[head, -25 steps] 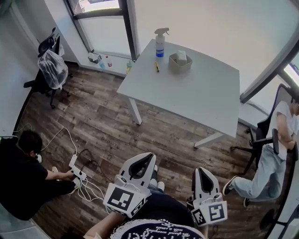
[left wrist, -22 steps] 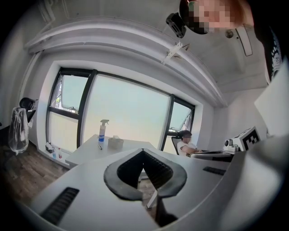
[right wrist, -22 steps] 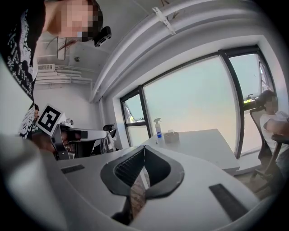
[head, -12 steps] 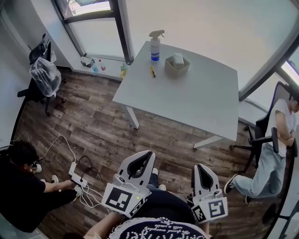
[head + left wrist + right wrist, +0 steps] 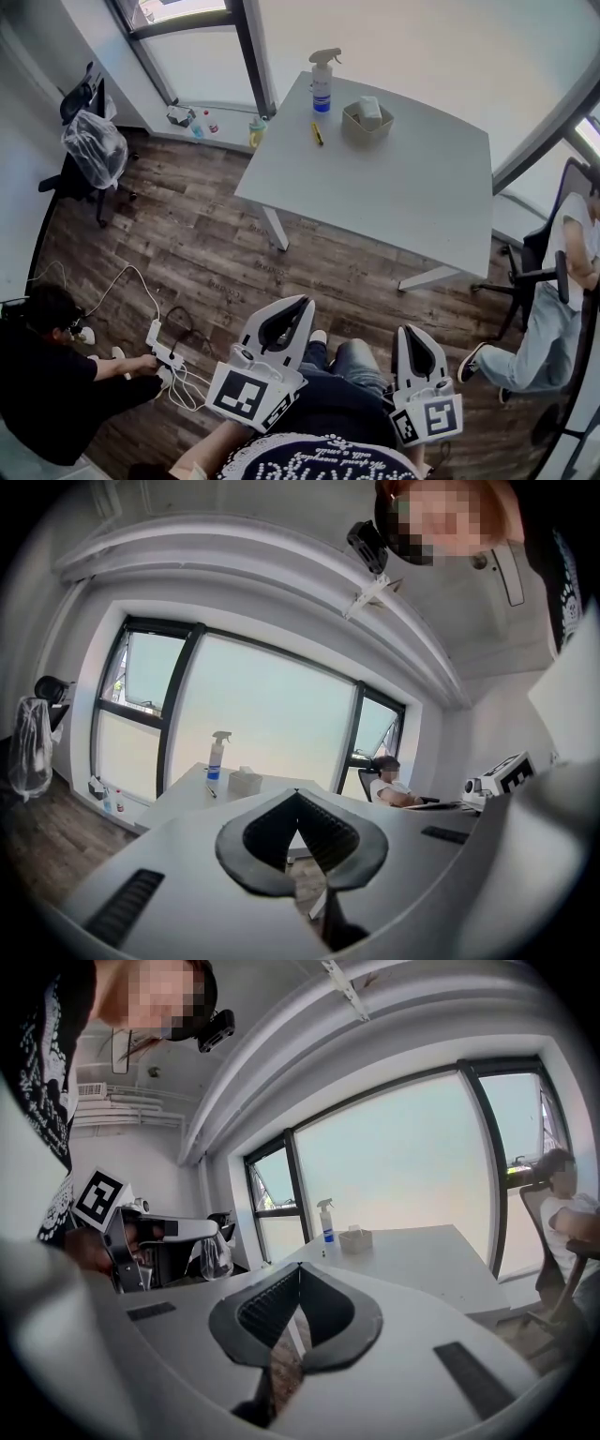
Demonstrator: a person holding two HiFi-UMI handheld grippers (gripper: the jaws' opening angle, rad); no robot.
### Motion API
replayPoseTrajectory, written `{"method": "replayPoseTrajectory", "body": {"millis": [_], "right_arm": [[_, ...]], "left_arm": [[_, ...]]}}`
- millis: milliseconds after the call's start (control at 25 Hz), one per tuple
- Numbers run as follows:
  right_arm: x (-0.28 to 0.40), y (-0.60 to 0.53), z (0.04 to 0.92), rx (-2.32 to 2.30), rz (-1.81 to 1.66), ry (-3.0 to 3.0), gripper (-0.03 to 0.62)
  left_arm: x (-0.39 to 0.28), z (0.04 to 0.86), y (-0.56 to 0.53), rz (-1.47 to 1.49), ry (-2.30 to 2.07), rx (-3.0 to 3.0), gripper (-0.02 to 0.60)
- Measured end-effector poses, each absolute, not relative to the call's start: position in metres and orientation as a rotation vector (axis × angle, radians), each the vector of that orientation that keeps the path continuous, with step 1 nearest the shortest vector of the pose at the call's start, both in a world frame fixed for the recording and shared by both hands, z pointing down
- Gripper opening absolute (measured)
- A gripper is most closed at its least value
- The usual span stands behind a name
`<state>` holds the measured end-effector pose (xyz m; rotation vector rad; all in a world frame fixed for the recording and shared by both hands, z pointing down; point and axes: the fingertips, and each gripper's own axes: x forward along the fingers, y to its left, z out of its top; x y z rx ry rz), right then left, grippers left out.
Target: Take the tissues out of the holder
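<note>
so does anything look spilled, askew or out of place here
Nothing on the table looks wrong: the spray bottle and holder stand upright, the pen lies flat beside them, no spill. The one untidy spot is the floor at the head view's left, where a power strip and loose cables sprawl beside a crouching person.

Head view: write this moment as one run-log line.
left gripper: shut, empty | right gripper: shut, empty | tissues: in holder on table, untouched
</note>
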<state>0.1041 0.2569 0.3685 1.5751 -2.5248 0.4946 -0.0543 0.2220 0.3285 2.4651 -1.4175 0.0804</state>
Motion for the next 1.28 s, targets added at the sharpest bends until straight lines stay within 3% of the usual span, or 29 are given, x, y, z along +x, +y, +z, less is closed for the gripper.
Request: {"method": "replayPoseTrajectory", "body": {"millis": [440,1280], "right_arm": [[0.111,0.248,0.367,1.603,0.493,-2.507,0.009],[0.122,0.143,0.370,1.432,0.492,-2.587,0.009]], "left_arm": [[-0.046,0.331,0.213,0.080,-1.371,2.457,0.002],[-0.089,0.327,0.121,0.107,-1.701,2.283,0.002]]}}
